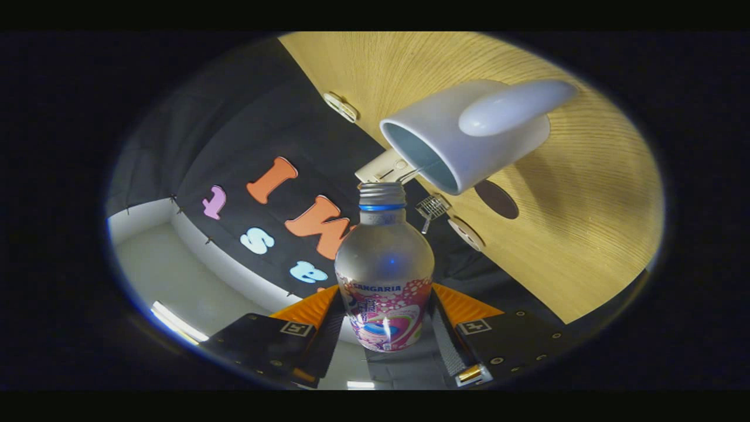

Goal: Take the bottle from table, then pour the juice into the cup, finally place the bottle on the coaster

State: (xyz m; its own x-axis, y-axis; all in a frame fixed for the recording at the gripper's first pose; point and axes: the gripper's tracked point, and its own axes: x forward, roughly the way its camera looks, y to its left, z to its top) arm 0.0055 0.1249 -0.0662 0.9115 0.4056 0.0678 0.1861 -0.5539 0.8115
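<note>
I am pinching the bottle (384, 275) between my fingers (385, 328), tilting it so its long axis is running straight ahead, its open neck sitting just short of the cup (463, 140) on the bench (586, 223).

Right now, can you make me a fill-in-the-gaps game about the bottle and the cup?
1. The gripper is shut on the ____.
2. The bottle has no ____ on its neck.
3. The bottle's mouth points at the white ____.
4. The cup stands on a ____ table.

Missing words: bottle; cap; cup; wooden
</note>
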